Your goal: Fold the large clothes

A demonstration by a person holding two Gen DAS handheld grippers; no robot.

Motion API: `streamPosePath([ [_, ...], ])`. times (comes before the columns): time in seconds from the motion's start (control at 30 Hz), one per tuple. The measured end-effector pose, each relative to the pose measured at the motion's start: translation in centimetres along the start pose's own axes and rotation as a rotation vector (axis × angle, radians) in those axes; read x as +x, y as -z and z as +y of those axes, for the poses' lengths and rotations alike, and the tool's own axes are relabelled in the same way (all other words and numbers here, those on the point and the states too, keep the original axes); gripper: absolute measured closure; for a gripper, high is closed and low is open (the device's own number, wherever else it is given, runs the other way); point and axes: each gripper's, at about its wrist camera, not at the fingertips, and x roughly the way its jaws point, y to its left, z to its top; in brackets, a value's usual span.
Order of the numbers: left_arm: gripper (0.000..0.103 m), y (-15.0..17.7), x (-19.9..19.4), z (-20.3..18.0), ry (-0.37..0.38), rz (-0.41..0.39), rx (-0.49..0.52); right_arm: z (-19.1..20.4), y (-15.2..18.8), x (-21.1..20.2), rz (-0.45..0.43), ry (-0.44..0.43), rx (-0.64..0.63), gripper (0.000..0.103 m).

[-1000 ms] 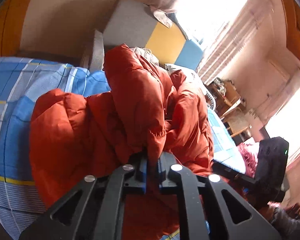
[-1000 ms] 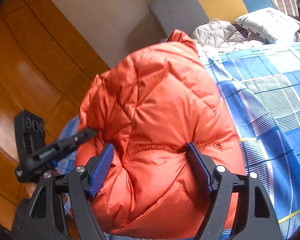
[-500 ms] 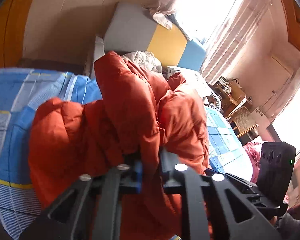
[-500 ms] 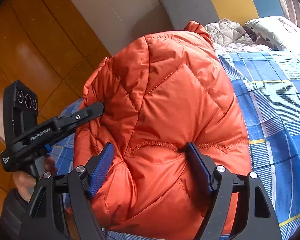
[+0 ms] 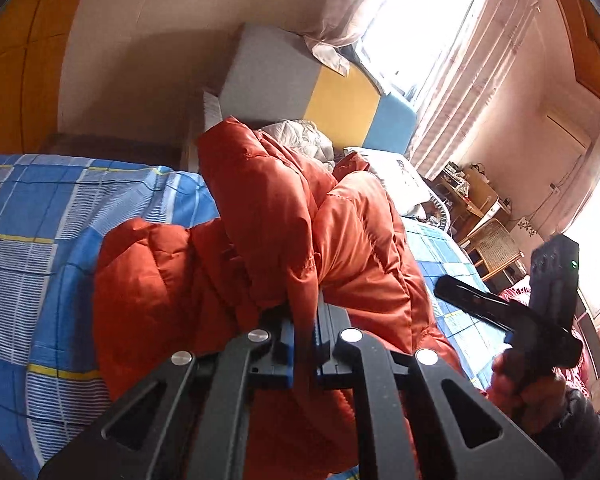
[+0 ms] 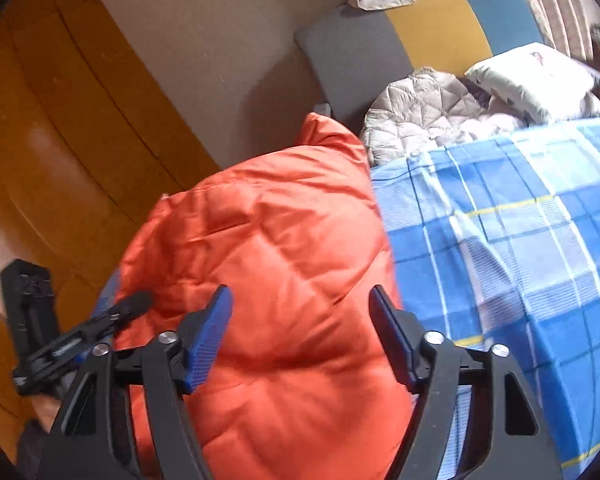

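The right tongs (image 6: 300, 336) have let go: a second ago their blue pads pressed into the jacket's (image 6: 268, 280) hem seam, and now the jaws stand wide with the orange padding bulging between them, apparently gripping nothing. The jacket has dropped lower and spread, so that side of the fold looks laid down on the bed (image 6: 520, 240). The left tongs (image 5: 304, 336) are still nearly closed, pinching a thin fold of the jacket (image 5: 260, 220) that hangs straight up out of their pads. My read: one half is placed, the other remains to be brought over.

The jacket lies bunched along the bed's edge nearest the wooden wall, its long axis running from the tongs toward the headboard (image 6: 420, 40), one peak pointing that way. A grey quilt (image 6: 428, 116) and a pillow (image 6: 532, 76) sit just beyond that peak.
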Motion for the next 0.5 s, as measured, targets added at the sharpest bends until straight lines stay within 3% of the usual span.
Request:
streamPosePath([
  [0.1, 0.097, 0.3, -0.5, 1.2, -0.012, 0.002, -0.014, 1.0, -0.6, 1.8, 0.014, 0.021, -0.040, 0.040],
  [0.5, 0.097, 3.3, 0.5, 8.1, -0.138, 0.084, -0.086, 7.5, 0.6, 7.7, 0.090, 0.007, -0.151, 0.040],
])
